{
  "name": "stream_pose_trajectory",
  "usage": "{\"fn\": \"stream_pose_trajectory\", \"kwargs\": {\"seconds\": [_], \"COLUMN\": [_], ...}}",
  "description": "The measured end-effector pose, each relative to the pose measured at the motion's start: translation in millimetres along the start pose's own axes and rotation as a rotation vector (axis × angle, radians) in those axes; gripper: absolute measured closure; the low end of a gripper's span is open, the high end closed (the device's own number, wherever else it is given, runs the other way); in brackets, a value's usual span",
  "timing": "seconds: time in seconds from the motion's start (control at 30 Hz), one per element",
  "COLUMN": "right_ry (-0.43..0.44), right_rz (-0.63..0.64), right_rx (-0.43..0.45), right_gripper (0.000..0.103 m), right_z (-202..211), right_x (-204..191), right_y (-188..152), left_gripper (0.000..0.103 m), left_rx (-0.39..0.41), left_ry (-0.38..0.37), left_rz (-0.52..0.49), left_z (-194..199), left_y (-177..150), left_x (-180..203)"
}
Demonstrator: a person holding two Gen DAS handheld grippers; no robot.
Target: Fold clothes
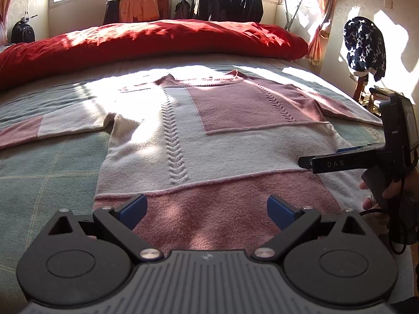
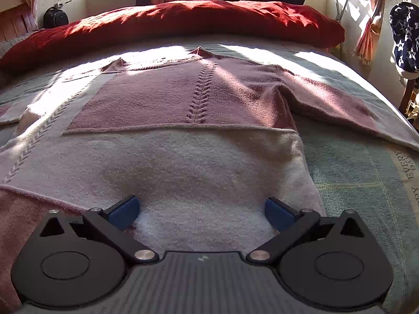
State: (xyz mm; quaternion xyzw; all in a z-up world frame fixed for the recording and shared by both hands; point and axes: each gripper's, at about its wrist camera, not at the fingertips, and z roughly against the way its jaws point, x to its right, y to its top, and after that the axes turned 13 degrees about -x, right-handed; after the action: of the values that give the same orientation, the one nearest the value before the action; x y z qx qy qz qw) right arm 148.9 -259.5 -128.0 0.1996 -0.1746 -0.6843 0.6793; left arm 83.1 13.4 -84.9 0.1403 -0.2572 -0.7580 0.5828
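Note:
A pink and cream knit sweater (image 1: 209, 141) lies flat on the bed, sleeves spread to both sides, collar toward the red duvet. My left gripper (image 1: 207, 209) is open, hovering over the pink hem band with nothing between its blue pads. The right gripper (image 1: 309, 163), held by a hand, reaches in from the right edge over the sweater's lower right side. In the right wrist view the same sweater (image 2: 183, 154) fills the frame, and my right gripper (image 2: 201, 212) stands open above its cream panel, near the right side seam.
A pale green checked bedspread (image 1: 52, 172) covers the bed. A bulky red duvet (image 1: 146, 41) lies across the far side. Dark clothes hang on a rack (image 1: 227, 0) by the window. A chair with a star-print garment (image 1: 365, 44) stands to the right.

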Motion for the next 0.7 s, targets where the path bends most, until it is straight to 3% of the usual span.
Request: {"fn": "stream_pose_trajectory", "kwargs": {"seconds": [0.13, 0.33, 0.5, 0.7], "right_ry": [0.005, 0.027, 0.026, 0.013], "right_rz": [0.012, 0.036, 0.070, 0.083], "right_rx": [-0.001, -0.038, -0.052, -0.018], "right_gripper": [0.000, 0.000, 0.000, 0.000], "right_z": [1, 16, 23, 24], "right_x": [0, 3, -1, -3], "right_y": [0, -11, -29, -37], "left_gripper": [0.005, 0.005, 0.005, 0.004], "left_rx": [-0.091, -0.101, -0.035, -0.033], "left_ry": [-0.021, -0.080, -0.115, -0.147], "left_rz": [0.078, 0.049, 0.058, 0.106], "left_z": [-22, -3, 1, -51], "left_y": [-14, -23, 19, 70], "left_x": [-8, -18, -36, -60]}}
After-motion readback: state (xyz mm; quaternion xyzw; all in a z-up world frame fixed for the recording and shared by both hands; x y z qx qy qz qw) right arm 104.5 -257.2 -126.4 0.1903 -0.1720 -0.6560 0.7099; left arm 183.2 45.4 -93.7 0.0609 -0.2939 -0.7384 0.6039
